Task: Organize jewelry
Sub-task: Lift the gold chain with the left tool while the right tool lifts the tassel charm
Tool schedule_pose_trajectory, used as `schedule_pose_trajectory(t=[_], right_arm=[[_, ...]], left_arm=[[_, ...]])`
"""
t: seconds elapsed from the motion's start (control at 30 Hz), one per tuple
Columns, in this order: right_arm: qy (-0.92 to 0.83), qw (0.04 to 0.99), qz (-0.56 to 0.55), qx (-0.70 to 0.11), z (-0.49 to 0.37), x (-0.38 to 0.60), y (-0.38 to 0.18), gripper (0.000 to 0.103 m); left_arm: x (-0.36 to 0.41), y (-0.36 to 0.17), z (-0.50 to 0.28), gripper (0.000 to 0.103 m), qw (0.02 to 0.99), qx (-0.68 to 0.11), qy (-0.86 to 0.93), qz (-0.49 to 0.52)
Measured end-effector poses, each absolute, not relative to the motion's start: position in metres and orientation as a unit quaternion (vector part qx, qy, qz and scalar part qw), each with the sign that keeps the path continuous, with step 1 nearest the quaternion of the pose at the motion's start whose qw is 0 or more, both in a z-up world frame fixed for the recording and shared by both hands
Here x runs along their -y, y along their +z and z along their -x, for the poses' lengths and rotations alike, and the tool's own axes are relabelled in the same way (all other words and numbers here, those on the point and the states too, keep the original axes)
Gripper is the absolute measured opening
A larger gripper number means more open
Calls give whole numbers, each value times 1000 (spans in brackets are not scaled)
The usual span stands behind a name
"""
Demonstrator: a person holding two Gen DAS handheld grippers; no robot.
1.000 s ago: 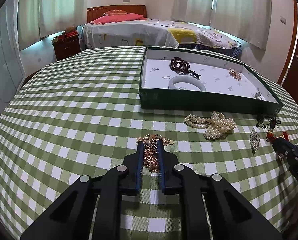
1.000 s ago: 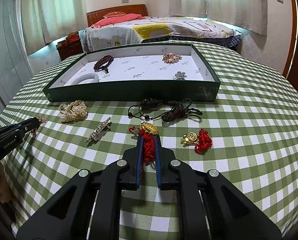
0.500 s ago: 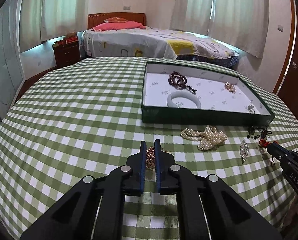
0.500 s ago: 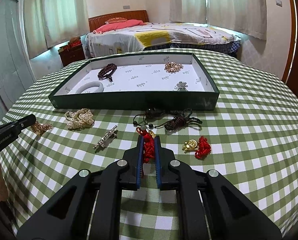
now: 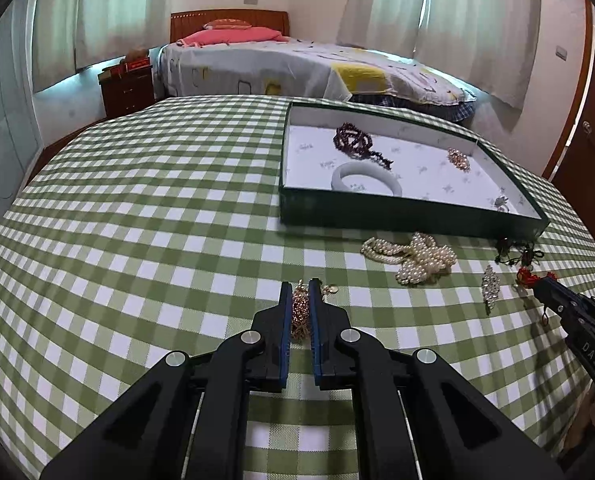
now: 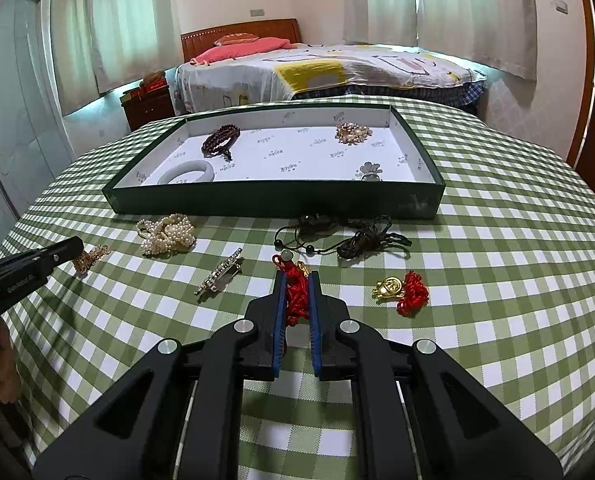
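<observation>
Gold chain (image 5: 300,312) pinched in left hand-held gripper (image 5: 298,286) | right hand-held gripper (image 6: 296,276) clamps red cord (image 6: 295,298), seemingly lifted

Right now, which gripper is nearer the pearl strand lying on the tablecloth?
Left. The left gripper, shut on a gold chain, sits just beside the pearl strand. The right gripper, shut on a red cord piece, is farther, past the silver brooch.

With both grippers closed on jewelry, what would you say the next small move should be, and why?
Probably carry both pieces forward over the tray. The left gripper pinches the gold chain and the right gripper pinches the red cord; both look lifted, and the tray's white floor has open space.
</observation>
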State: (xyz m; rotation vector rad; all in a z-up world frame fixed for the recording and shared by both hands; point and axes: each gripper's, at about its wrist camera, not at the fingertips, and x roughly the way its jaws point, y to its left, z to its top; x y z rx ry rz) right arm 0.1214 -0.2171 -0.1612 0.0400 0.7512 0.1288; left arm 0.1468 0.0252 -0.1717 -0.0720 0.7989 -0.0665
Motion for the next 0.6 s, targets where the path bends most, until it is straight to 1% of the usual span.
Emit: schedule_pose_trajectory(t=[0.13,0.2,0.33,0.4,0.47,0.6], right_arm=[[65,927,-20,-369,-123,216,-164,11],[66,926,-20,-370,-122,216,-165,11],[66,925,-21,-373,-124,217,-166,11],[67,925,-22,-374,-124,216,-167,11],[68,924,-21,-375,-124,216,-167,11],[68,924,-22,-376,-124,215,-168,11]], left_arm=[[-22,-175,-149,13,919,-392,-29,27],[-22,-177,-150,21,918,-396,-28,28],[-22,-178,-150,28,918,-395,-25,28],[-23,-179,-150,40,918,-395,-22,26],[-23,-181,-152,43,916,-400,-21,28],[-20,-184,-156,43,916,-400,-25,19]])
